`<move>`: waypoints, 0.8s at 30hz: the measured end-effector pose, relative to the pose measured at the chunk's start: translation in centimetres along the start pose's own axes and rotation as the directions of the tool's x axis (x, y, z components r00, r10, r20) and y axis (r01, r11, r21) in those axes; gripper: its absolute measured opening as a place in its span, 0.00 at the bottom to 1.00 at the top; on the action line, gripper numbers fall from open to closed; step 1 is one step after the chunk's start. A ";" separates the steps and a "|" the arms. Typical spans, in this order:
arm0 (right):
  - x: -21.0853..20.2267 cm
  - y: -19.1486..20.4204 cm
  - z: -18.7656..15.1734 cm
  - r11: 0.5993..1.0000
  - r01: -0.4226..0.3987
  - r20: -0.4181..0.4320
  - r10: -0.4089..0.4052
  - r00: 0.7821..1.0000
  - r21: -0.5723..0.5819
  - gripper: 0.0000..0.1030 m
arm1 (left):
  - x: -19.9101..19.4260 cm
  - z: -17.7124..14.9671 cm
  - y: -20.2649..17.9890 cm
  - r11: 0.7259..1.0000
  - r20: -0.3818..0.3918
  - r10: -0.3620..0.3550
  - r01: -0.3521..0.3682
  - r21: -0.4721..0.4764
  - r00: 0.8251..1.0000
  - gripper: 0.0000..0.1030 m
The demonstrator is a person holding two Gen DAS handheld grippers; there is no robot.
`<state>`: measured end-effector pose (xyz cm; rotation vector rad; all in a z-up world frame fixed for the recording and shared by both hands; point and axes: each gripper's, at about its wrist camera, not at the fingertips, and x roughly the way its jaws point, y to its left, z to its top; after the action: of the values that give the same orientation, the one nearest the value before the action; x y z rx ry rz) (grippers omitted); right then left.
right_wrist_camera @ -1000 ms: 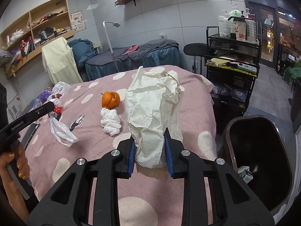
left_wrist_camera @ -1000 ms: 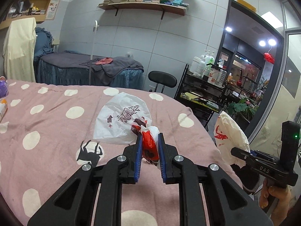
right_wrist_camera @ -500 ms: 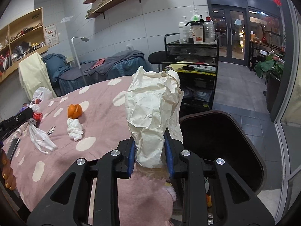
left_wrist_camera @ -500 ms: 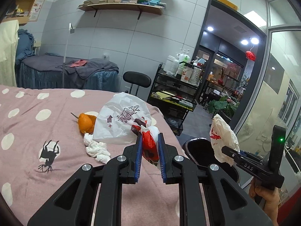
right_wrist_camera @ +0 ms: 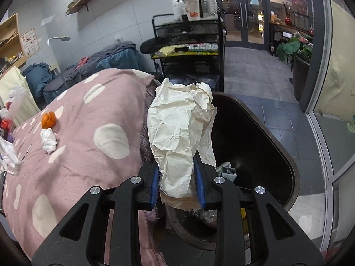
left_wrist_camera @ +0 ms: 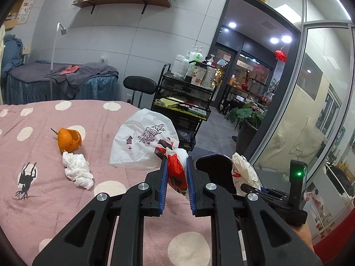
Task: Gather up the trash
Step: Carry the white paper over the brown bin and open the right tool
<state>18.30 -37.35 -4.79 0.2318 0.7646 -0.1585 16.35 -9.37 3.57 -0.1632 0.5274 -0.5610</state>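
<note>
Right wrist view: right gripper clamps crumpled cream paper bag, poised above dark oval trash bin for dropping; left gripper pinches white-and-red plastic bag, bin ahead.

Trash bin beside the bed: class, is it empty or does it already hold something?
Not empty: the trash bin holds small packaging at its bottom.
</note>
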 end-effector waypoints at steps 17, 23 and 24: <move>3.6 -3.9 -2.7 0.991 0.057 -0.087 -0.047 0.995 0.120 0.67 | 2.0 0.0 -2.6 0.997 -0.050 -0.060 0.062 0.036 0.997 0.16; 2.5 -4.3 -2.9 0.989 0.059 -0.062 -0.051 0.997 0.136 0.72 | 3.3 0.0 -4.9 0.991 -0.076 -0.101 0.107 0.074 0.992 0.16; 2.2 -4.4 -3.0 0.989 0.058 -0.058 -0.050 0.997 0.139 0.72 | 3.6 0.0 -5.4 0.990 -0.080 -0.108 0.114 0.083 0.991 0.16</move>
<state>16.89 -40.88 -9.09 0.3509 0.8155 -0.2592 16.44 -15.83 3.54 -0.0889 0.5680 -0.6998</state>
